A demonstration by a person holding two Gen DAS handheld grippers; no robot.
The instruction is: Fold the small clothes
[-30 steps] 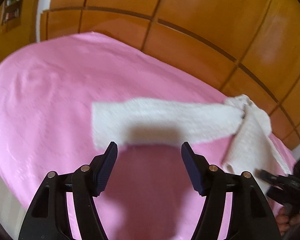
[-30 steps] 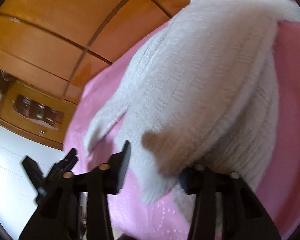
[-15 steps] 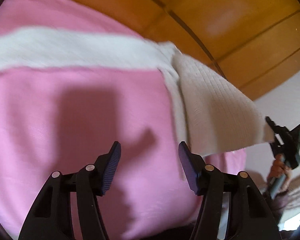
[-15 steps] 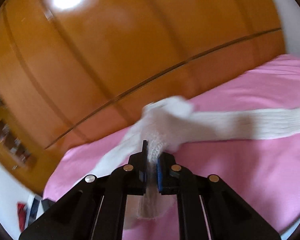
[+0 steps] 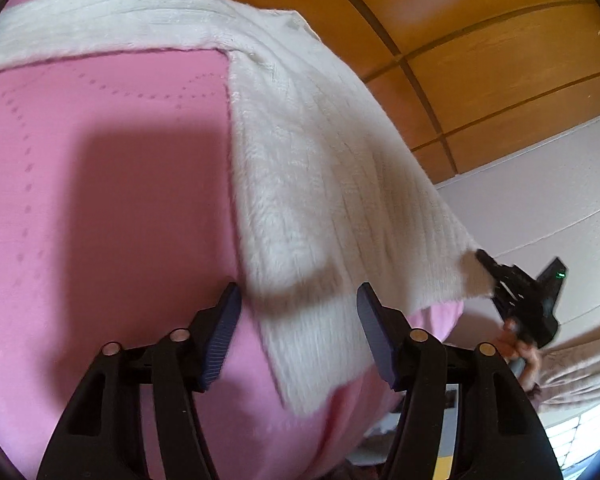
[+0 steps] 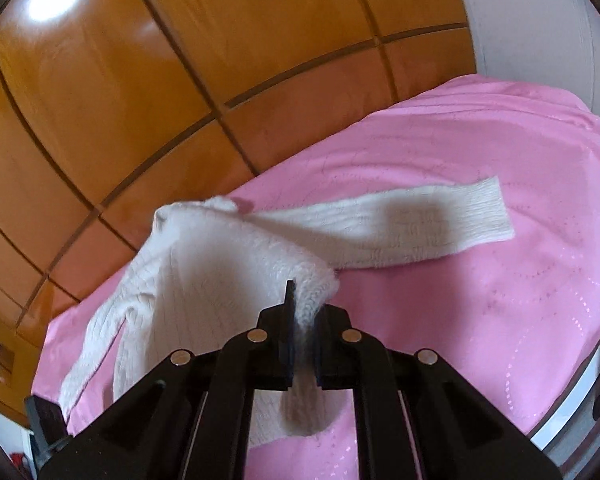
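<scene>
Right gripper (image 6: 302, 316): fingers closed hard on a hem corner of the sweater (image 6: 228, 280), knit bunched between the pads and lifted off the bed (image 6: 480, 320). Left gripper (image 5: 298, 336): fingers wide open, holding nothing; the other hem edge lies between and just past the tips, not touching either pad as far as I can tell. Sweater body runs from the near bed edge toward the wooden headboard (image 6: 140, 80); one sleeve (image 6: 420, 224) lies flat across the bed toward its far side, the other trails toward the left edge. Step looks like picking up the hem for the first fold. Next: left needs to drop and close on its hem corner, then both carry the hem toward the collar.
</scene>
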